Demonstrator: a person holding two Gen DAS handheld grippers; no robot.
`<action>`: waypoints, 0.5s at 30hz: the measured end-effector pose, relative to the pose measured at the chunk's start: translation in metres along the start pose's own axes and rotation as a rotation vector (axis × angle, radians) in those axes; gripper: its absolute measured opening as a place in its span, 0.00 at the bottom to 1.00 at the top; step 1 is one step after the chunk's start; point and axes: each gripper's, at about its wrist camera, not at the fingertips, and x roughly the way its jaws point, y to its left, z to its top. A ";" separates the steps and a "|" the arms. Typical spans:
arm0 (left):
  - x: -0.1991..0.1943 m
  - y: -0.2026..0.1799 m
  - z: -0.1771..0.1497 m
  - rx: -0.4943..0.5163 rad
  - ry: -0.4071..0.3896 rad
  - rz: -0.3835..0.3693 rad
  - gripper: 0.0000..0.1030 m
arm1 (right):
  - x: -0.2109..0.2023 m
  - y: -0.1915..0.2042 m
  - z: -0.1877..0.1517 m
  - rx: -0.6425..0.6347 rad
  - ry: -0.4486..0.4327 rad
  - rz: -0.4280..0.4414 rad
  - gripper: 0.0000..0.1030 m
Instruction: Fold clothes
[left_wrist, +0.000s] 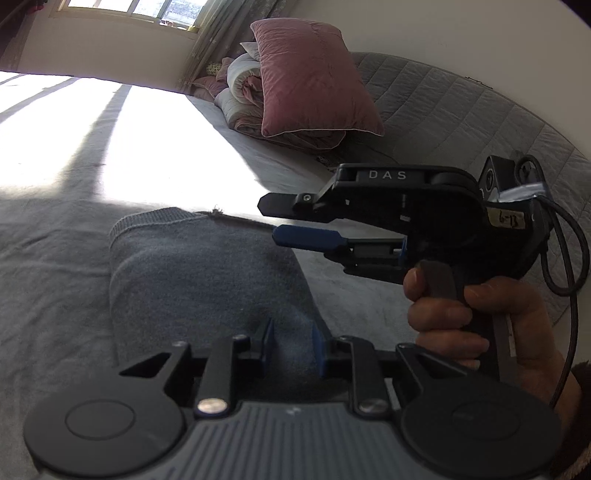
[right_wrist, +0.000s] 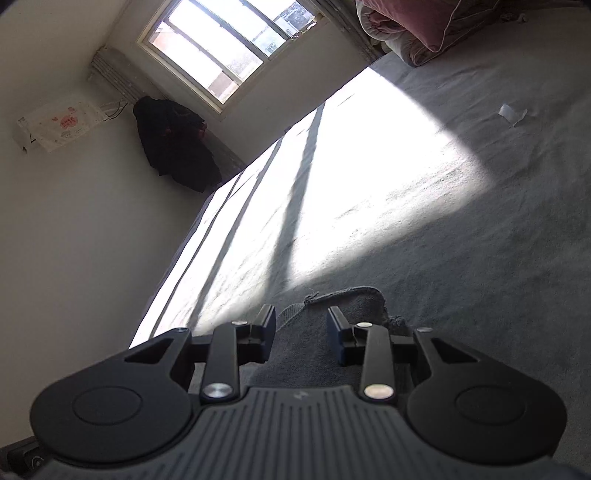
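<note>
A folded grey knit garment (left_wrist: 199, 273) lies on the grey bed sheet (left_wrist: 51, 258). My left gripper (left_wrist: 293, 343) is low over its near end. The jaws stand narrowly apart with knit cloth showing between the fingers (left_wrist: 267, 341). Whether the pads press on the cloth is hidden. My right gripper (left_wrist: 271, 218), held by a hand (left_wrist: 476, 325), hovers over the garment's far right edge. Its jaws are apart and nothing is between them. In the right wrist view the right gripper (right_wrist: 302, 325) hangs above the garment's corner (right_wrist: 354, 299).
A pink pillow (left_wrist: 314, 77) leans on rolled bedding (left_wrist: 240, 92) at the head of the bed, against a quilted grey headboard (left_wrist: 461, 107). Bright sunlight falls across the sheet (right_wrist: 369, 177). A small white scrap (right_wrist: 511, 112) lies on the bed. Dark clothing (right_wrist: 177, 144) hangs under the window.
</note>
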 end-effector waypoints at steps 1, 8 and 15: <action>0.001 -0.002 -0.005 -0.005 0.004 -0.016 0.21 | 0.004 -0.002 -0.002 -0.002 0.010 -0.012 0.34; -0.013 -0.017 -0.012 0.061 0.029 -0.025 0.24 | 0.011 -0.031 -0.005 0.004 0.053 -0.122 0.21; -0.035 0.011 0.007 -0.022 -0.048 0.061 0.29 | -0.016 -0.008 -0.001 -0.085 0.016 -0.085 0.32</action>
